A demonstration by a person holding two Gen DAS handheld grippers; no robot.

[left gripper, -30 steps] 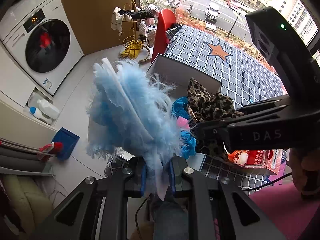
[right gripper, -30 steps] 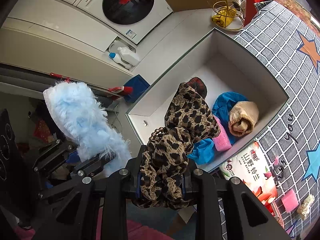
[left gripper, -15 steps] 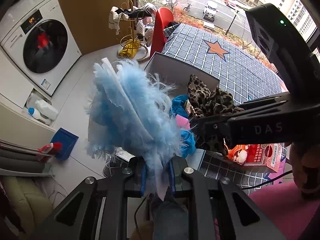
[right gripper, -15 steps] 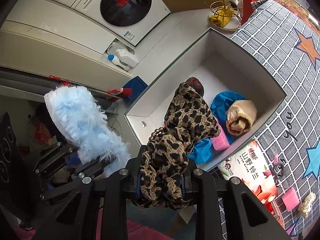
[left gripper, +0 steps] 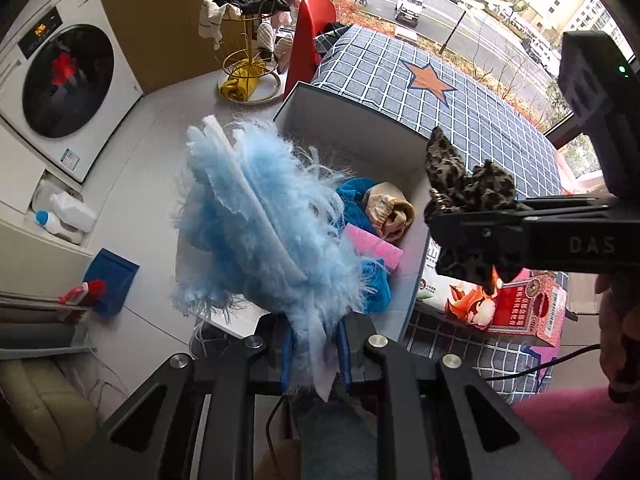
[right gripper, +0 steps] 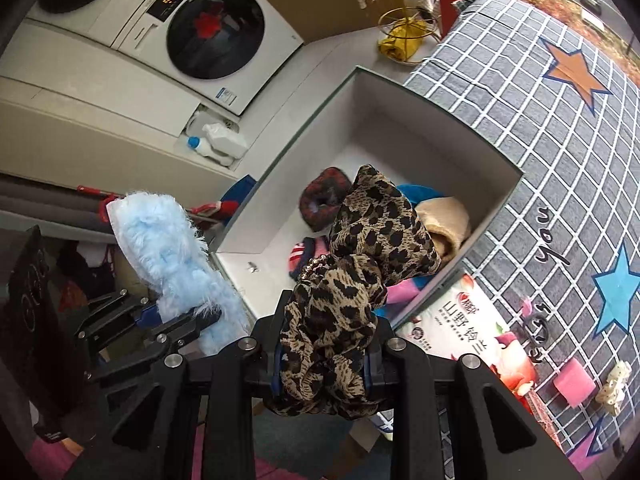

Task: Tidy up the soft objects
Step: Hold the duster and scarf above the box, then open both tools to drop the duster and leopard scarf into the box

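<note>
My left gripper (left gripper: 314,354) is shut on a fluffy light-blue cloth (left gripper: 260,224), held above the near left corner of a white open box (left gripper: 352,128). In the right wrist view that blue cloth (right gripper: 168,252) hangs left of the box (right gripper: 420,108). My right gripper (right gripper: 322,364) is shut on a leopard-print scarf (right gripper: 360,264) over the box's near edge; the same scarf (left gripper: 464,196) shows in the left wrist view. Inside the box lie a blue cloth (left gripper: 356,196), a beige rolled item (left gripper: 390,210), a pink sponge (left gripper: 374,246) and a red-black scrunchie (right gripper: 324,200).
The box stands on a checked star-pattern tablecloth (right gripper: 560,128). A red carton (left gripper: 528,312), a printed packet (right gripper: 468,328), a pink sponge (right gripper: 574,382) and a small toy (right gripper: 614,388) lie near its front. A washing machine (right gripper: 208,36), bottles (right gripper: 218,146) and a gold wire rack (left gripper: 248,64) stand left.
Both grippers have moved closer to the box with their cloths still held. The beige item and scrunchie inside now show more clearly.
</note>
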